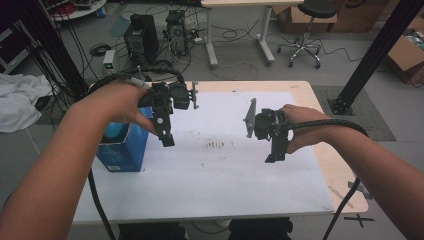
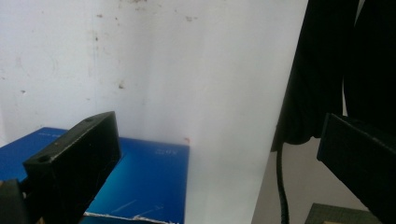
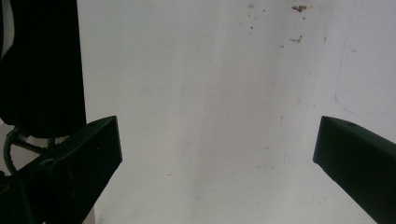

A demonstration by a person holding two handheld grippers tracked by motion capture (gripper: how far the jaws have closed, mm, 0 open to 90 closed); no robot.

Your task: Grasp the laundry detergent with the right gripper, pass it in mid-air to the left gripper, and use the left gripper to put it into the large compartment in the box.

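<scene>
The white table (image 1: 220, 185) lies under both grippers, and neither touches it. On its left part stands a blue box (image 1: 122, 150) with something round and light blue (image 1: 114, 131) in its open top; what that is, I cannot tell.

The box is the thing nearest to any gripper. It sits just below and a little to the outer side of the left gripper (image 1: 167, 140), whose jaws point down toward the table beside the box's inner face. In the left gripper view the box (image 2: 140, 182) shows low between the jaws, closer to the left one, its blue face tilted across the frame with a torn edge at the bottom. From the right gripper (image 1: 276, 157) the box lies well apart, across the middle of the table, so the left hand (image 1: 117, 102) is plainly the nearer one.

The left gripper's jaws stand wide apart, with nothing between them. The right gripper (image 3: 217, 154) is likewise spread wide, holding nothing, over bare table.

To take the box, I judge the left gripper would need to shift outward and come down over it.
</scene>
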